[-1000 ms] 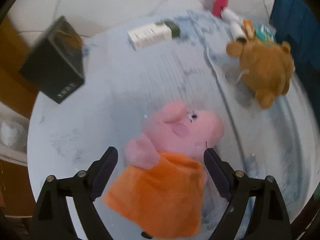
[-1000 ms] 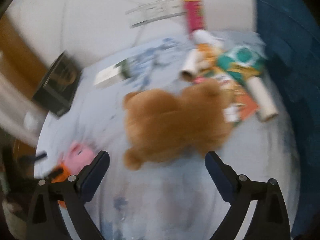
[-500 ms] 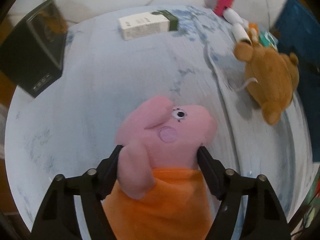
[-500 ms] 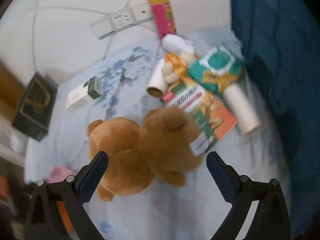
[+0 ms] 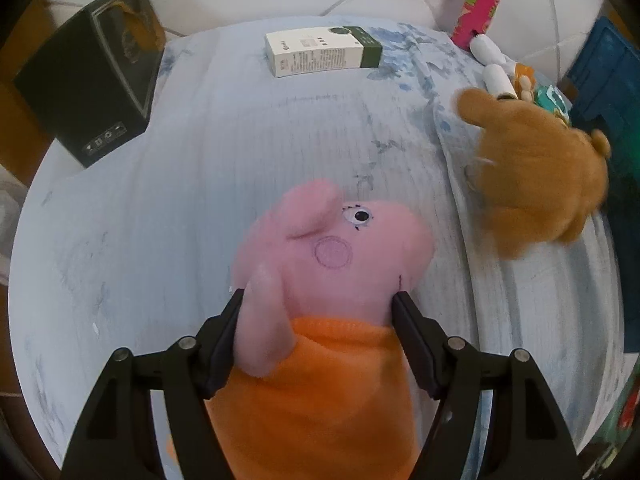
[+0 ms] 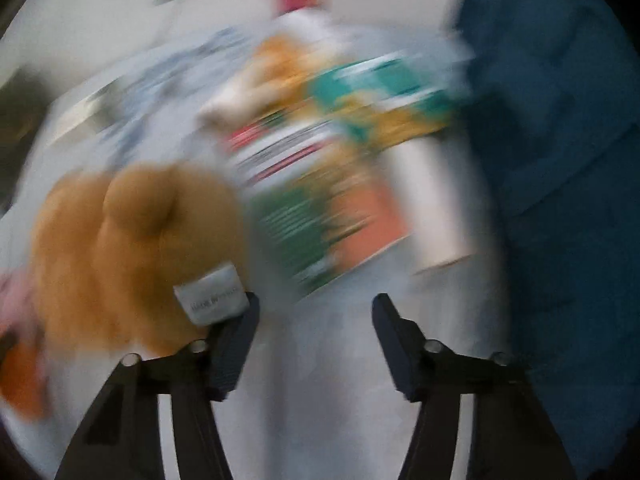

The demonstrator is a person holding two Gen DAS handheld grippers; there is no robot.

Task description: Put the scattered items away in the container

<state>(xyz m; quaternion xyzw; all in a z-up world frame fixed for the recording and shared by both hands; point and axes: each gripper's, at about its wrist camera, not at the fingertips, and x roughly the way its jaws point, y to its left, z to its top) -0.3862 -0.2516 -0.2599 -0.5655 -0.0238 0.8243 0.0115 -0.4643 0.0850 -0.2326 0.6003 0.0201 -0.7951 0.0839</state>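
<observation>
Left gripper (image 5: 318, 312) pinching pig toy (image 5: 320, 300) over bed sheet (image 5: 240, 152); right gripper (image 6: 316, 312) just narrowed, nothing between jaws, bear (image 6: 132, 248) beside it; blue bin (image 5: 604, 76) far right, nothing stowed yet

Left wrist view: looks steeply down along its fingers, close over the pale blue floral bedsheet (image 5: 240, 184). Right wrist view: also faces steeply down, close, heavily blurred. Shared between both: the brown plush bear (image 5: 540, 176) (image 6: 132, 248), the pink plush pig in orange dress (image 5: 332, 280) (image 6: 16, 312), the dark blue plastic crate (image 5: 604, 80) (image 6: 560, 160).
</observation>
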